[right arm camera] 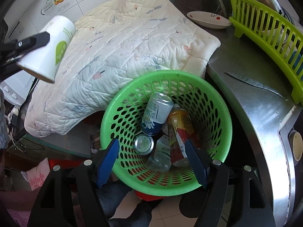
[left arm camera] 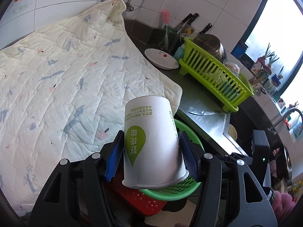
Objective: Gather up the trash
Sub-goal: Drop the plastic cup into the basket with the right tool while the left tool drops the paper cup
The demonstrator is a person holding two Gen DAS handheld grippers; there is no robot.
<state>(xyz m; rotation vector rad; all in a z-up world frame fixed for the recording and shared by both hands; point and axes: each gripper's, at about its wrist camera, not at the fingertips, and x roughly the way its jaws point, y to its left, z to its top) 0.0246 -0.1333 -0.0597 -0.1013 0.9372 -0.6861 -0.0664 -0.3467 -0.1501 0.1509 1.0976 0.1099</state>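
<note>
My left gripper (left arm camera: 151, 155) is shut on a white paper cup (left arm camera: 151, 141) with a green logo, held bottom-forward above the quilt's edge and the green basket (left arm camera: 170, 191). The cup (right arm camera: 51, 47) and left gripper also show at the upper left of the right wrist view. My right gripper (right arm camera: 151, 162) is open and empty, just above the near rim of the green perforated basket (right arm camera: 121, 113). The basket holds a blue-white can (right arm camera: 156, 113), a red-gold can (right arm camera: 179, 130), a silver can (right arm camera: 143, 144) and a clear plastic bottle (right arm camera: 159, 158).
A white quilted cloth (right arm camera: 123, 47) covers the counter at left. On the steel counter (right arm camera: 255, 104) lie a knife (right arm camera: 255, 85), a lime dish rack (right arm camera: 269, 43) with a pot, and a white plate (right arm camera: 208, 19). A sink lies at right. A red stool (left arm camera: 144, 200) sits under the basket.
</note>
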